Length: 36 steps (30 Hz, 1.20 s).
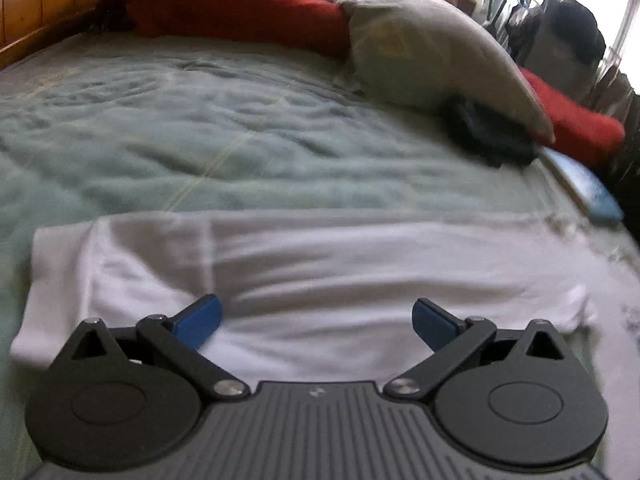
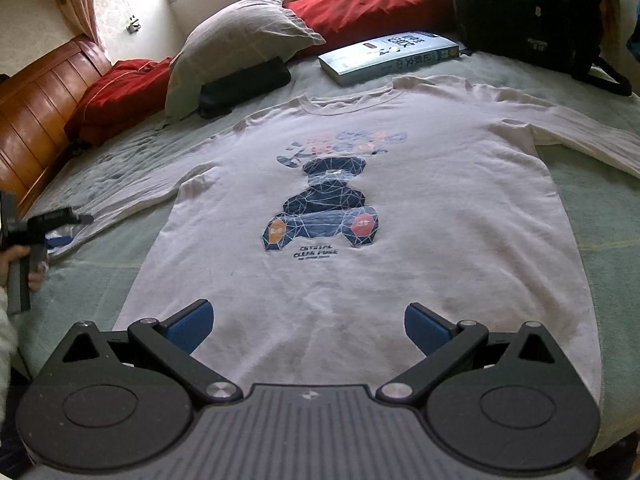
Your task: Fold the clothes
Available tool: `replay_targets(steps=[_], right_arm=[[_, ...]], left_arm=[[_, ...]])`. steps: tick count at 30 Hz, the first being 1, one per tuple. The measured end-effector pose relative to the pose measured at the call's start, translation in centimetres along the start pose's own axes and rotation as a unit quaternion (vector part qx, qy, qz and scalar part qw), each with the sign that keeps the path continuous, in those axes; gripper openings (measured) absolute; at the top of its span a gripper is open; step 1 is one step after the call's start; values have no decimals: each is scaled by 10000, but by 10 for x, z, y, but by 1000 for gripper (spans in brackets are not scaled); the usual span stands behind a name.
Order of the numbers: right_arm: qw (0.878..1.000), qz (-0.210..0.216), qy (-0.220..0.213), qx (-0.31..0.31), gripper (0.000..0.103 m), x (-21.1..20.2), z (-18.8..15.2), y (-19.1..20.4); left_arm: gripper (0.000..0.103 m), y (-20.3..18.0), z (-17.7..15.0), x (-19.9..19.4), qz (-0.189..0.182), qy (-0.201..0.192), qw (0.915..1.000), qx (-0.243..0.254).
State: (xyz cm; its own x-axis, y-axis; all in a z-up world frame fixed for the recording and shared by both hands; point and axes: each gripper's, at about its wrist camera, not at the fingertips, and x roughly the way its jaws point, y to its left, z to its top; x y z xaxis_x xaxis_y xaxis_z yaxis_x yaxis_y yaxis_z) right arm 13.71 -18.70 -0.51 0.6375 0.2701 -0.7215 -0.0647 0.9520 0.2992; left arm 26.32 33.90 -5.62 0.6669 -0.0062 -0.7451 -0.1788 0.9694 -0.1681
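A: Starting at the tongs: the left gripper (image 1: 316, 322) is spread wide over the sleeve, the right gripper (image 2: 308, 326) wide over the hem, nothing held.

B: The white long-sleeved printed cotton shirt (image 2: 360, 184) is laid flat on the pale green bedspread (image 1: 200, 140); the cuff should be pinched by one layer and folded across squarely.

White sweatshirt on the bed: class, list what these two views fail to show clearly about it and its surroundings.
- The white sweatshirt: its far sleeve end runs off the right edge of the right wrist view.
- Small print under the bear graphic: too small to read.
- Dark item: partly hidden beneath the pillow.
- Left gripper: cut off by the left edge of the right wrist view.
- Left wrist view: blurred throughout.
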Motion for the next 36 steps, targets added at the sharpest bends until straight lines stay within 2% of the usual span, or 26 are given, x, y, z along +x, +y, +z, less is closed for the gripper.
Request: replay_targets(steps=[3, 4, 7, 12, 15, 17, 20, 23, 27, 30, 34, 36], right_arm=[[10000, 17, -21, 44, 103, 0, 1, -2], [10000, 27, -27, 57, 103, 0, 1, -3], [10000, 12, 0, 35, 103, 1, -1, -1], [9999, -79, -40, -59, 103, -2, -3, 3], [9999, -126, -31, -85, 103, -3, -5, 2], [9999, -124, 5, -111, 103, -3, -7, 1], [9999, -88, 43, -111, 103, 0, -8, -1], [9999, 6, 82, -71, 103, 1, -10, -1], [9999, 57, 91, -120, 103, 0, -14, 0], [9999, 22, 67, -114, 103, -2, -14, -1], [10000, 44, 69, -45, 103, -2, -14, -5], [9999, 61, 80, -38, 103, -1, -14, -5]], left_arm=[[101, -16, 1, -7, 359, 200, 9983, 422], [101, -20, 2, -11, 345, 149, 9981, 485], [101, -39, 11, -18, -90, -180, 9983, 553], [101, -68, 14, 10, -547, -148, 9968, 555], [101, -71, 5, 25, -416, 29, 9975, 571], [102, -69, -3, 21, -351, -9, 9973, 647], [102, -73, -13, 7, -284, 130, 9958, 860], [102, -80, -9, 2, -168, 138, 9954, 937], [102, -93, 0, 8, -445, 29, 9960, 774], [102, -99, -6, 17, -504, 62, 9957, 772], [102, -103, -21, 9, -452, 122, 9935, 1041], [102, -108, -19, 2, -514, 133, 9919, 1156]])
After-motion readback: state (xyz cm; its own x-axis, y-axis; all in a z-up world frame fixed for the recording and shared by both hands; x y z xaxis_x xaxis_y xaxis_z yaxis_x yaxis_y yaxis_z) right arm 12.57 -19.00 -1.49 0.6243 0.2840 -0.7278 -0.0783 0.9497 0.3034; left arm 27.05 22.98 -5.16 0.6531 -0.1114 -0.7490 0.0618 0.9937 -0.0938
